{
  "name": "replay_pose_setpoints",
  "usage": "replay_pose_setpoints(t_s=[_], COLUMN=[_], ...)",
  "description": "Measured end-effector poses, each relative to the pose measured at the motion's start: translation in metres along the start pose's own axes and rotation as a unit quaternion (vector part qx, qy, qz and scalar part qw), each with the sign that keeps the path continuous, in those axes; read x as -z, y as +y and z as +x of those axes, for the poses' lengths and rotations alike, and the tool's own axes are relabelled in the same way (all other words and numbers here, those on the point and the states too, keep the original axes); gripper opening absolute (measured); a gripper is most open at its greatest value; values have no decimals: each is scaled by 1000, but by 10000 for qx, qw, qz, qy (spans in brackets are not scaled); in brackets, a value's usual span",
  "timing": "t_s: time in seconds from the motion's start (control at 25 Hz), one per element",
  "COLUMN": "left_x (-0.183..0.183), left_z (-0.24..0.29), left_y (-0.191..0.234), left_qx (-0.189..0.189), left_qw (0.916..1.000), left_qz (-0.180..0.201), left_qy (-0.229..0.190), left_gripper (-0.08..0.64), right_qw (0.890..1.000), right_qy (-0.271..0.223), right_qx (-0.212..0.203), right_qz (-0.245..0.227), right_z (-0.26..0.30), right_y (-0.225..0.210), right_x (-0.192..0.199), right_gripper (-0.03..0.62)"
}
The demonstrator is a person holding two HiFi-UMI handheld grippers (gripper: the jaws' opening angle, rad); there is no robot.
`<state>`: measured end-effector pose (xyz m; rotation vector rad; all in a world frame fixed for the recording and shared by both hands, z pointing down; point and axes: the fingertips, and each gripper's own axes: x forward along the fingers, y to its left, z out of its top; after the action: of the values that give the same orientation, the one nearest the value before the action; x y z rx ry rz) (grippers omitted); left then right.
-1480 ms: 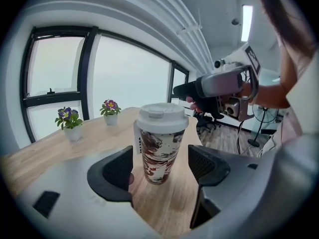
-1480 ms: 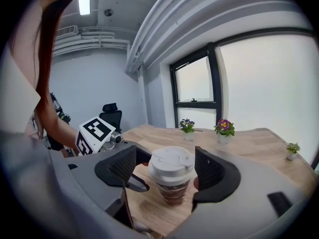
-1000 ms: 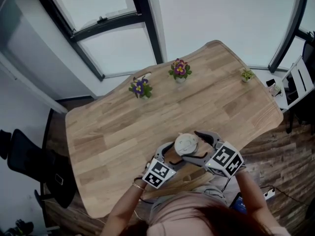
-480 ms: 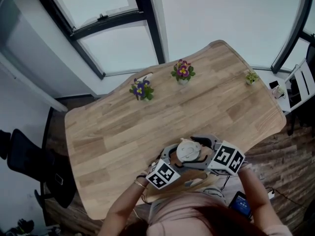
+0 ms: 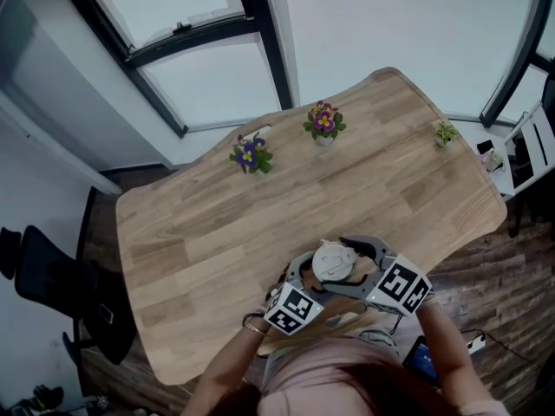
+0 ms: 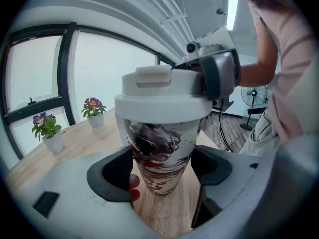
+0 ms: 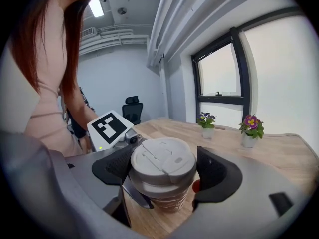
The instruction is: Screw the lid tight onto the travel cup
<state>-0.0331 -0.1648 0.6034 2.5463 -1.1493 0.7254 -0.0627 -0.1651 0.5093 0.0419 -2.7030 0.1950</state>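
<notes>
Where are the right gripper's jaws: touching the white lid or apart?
Touching. The right gripper view shows the right gripper closed on the white lid, a pad against each side; the left gripper view shows one pad on its rim.

Potted flowers (image 5: 323, 123) on wooden table (image 5: 217, 224)

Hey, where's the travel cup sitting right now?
The marbled red-and-black travel cup with its white lid stands at the near edge of the wooden table, centre-bottom in the head view; the left gripper clasps its body, the right gripper its lid.
</notes>
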Motion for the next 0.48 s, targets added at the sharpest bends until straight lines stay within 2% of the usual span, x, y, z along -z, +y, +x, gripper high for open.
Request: replay_pose_setpoints(t_s=[0.16,0.48], left_x=[-2,-2], left_z=[1,1], left_y=[2,4], left_qx=[-312,-733], left_qw=[9993,9963], left_qz=[-193,-439], left_qy=[-58,-107], left_gripper=[353,353], right_qw=[9992,9950], right_qy=[-91,-373], right_qx=[367,919], right_qz=[-87,156], right_z=[0,-2], right_y=[-3,-5], right_x=[-1,0], right_gripper=[374,374])
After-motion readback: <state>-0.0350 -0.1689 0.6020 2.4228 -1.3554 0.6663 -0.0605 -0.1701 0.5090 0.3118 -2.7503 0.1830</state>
